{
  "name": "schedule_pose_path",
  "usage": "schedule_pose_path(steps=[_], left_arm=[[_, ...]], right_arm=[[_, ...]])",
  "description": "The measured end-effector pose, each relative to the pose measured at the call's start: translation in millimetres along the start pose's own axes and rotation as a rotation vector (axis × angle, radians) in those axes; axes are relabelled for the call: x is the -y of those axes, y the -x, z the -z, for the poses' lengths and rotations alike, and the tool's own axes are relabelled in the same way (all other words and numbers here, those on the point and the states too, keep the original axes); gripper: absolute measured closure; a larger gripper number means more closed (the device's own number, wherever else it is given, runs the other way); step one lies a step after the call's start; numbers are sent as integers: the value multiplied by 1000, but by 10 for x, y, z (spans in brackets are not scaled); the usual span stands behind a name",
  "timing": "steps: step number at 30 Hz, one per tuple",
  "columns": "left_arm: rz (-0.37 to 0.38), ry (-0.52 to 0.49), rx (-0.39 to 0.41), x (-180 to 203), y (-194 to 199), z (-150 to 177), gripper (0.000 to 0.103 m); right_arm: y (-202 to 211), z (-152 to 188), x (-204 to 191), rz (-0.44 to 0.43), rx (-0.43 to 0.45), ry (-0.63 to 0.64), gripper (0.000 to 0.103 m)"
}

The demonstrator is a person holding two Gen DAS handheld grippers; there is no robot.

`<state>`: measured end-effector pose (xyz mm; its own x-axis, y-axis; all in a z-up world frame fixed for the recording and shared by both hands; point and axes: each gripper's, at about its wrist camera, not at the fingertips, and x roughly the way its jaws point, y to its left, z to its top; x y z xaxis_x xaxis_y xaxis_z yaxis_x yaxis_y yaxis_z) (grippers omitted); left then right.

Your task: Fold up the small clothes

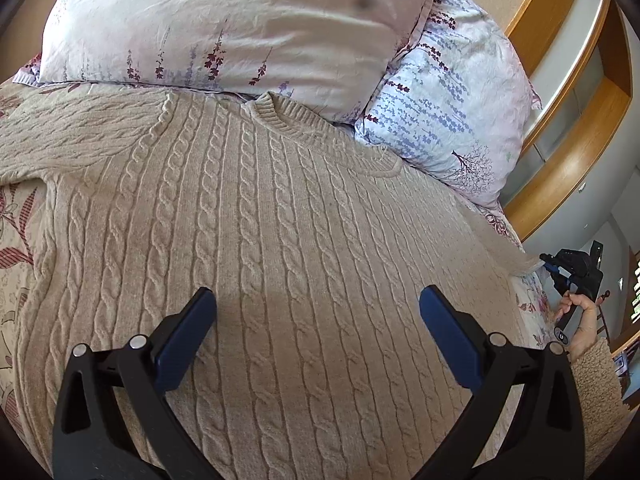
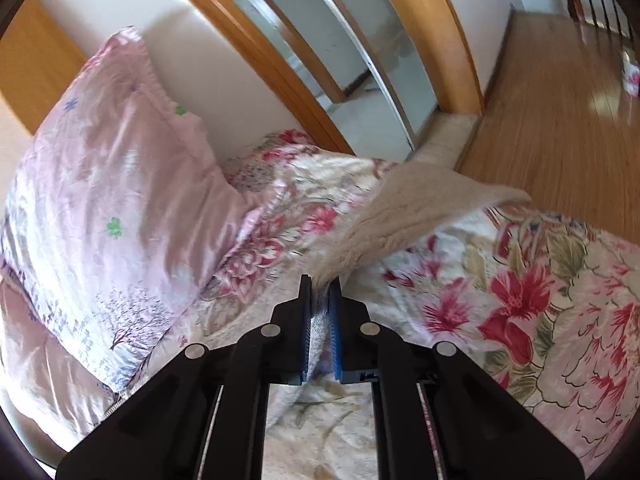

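A beige cable-knit sweater (image 1: 260,208) lies flat on the bed, neck toward the pillows. My left gripper (image 1: 318,300) is open and empty, hovering just above the sweater's body. My right gripper (image 2: 320,284) is shut on the end of the sweater's right sleeve (image 2: 420,208), which stretches away from the fingers over the floral bedspread. In the left wrist view the right gripper (image 1: 560,272) shows at the far right edge of the bed, held by a hand, with the sleeve (image 1: 500,240) reaching toward it.
Two floral pillows (image 1: 240,28) (image 1: 452,120) lie at the head of the bed beyond the sweater's collar. A floral bedspread (image 2: 520,300) covers the bed. A wooden door frame (image 2: 248,40) and wooden floor (image 2: 560,120) lie beyond the bed's right edge.
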<state>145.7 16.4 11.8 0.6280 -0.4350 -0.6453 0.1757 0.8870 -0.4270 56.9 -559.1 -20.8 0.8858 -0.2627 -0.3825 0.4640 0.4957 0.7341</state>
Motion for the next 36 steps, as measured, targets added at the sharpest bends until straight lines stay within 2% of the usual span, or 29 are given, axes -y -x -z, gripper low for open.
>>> schedule_pose_path(steps=[2, 5, 7, 9, 11, 13, 15, 17, 19, 20, 21, 25, 28, 29, 32, 34, 36], left_arm=[[18, 16, 3, -37, -5, -3, 2], [39, 38, 4, -76, -4, -9, 2], [42, 42, 4, -85, -5, -14, 2], [45, 44, 4, -89, -3, -13, 2], [52, 50, 5, -103, -4, -16, 2], [60, 56, 7, -119, 1, -9, 2], [68, 63, 10, -145, 22, 13, 2], [78, 70, 12, -154, 25, 13, 2], [91, 79, 13, -170, 29, 17, 2], [96, 82, 14, -175, 30, 17, 2], [99, 84, 14, -176, 27, 11, 2], [113, 94, 18, -191, 34, 11, 2], [122, 102, 23, -204, 50, 19, 2], [124, 103, 23, -204, 51, 18, 2], [124, 103, 23, -205, 59, 21, 2], [126, 104, 24, -203, 63, 21, 2], [130, 109, 27, -212, 76, 23, 2]], right_arm=[[119, 35, -316, -72, 20, 83, 94], [271, 241, -882, -228, -3, 212, 94], [303, 496, -1263, -326, -62, 302, 94], [230, 857, -1629, -400, -160, 399, 94], [70, 1264, -1902, -430, -280, 487, 95], [-113, 1627, -2043, -405, -389, 542, 94], [-249, 1890, -2068, -369, -463, 560, 92], [-320, 1983, -1989, -360, -520, 508, 86], [-329, 1895, -1886, -407, -549, 399, 71], [-307, 1834, -1842, -424, -552, 347, 60], [-290, 1756, -1788, -433, -539, 300, 55], [-272, 1429, -1665, -374, -452, 176, 55], [-265, 1249, -1539, -285, -370, 119, 55], [-262, 1209, -1531, -254, -337, 117, 57], [-228, 1135, -1667, -141, -220, 195, 88], [-180, 1137, -1873, -148, -161, 274, 92], [-69, 1198, -2156, -225, -146, 357, 94]])
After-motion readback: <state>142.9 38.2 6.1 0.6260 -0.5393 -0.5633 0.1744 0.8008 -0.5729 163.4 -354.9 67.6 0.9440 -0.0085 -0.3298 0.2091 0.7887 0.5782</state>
